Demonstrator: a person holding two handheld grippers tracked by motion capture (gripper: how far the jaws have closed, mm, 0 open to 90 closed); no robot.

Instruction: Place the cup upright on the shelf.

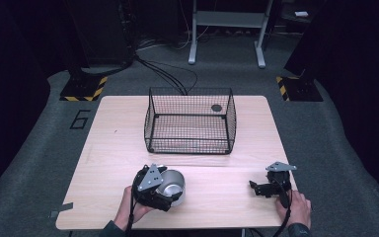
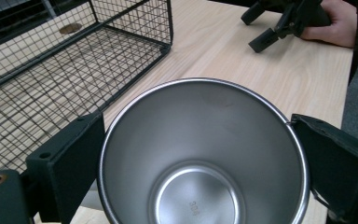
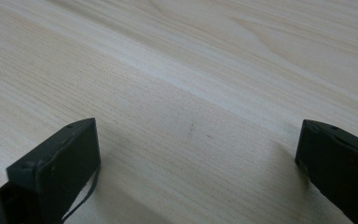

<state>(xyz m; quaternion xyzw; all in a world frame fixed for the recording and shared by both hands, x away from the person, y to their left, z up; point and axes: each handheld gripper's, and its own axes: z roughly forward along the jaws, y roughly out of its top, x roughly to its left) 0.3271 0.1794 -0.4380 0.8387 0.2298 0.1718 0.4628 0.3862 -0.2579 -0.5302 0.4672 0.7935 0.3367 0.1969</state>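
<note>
Steel cup (image 2: 200,158) between left hand-held gripper (image 2: 191,154) jaws, wire basket (image 1: 190,121) just beyond

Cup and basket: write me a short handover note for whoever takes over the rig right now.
Left tool: jaws on either side of the steel cup, against its rim; looks shut on it.
Right tool: open, nothing between the jaws, resting low over the bare table at the near right.
Cup: at the near edge of the table, mouth tilted toward the left tool's camera, nothing in it.
Basket: wire, mid-table, just beyond the cup, nothing inside.
Done: cup gripped.
Left: probably carry the cup over the near wall and set it in the basket.
</note>
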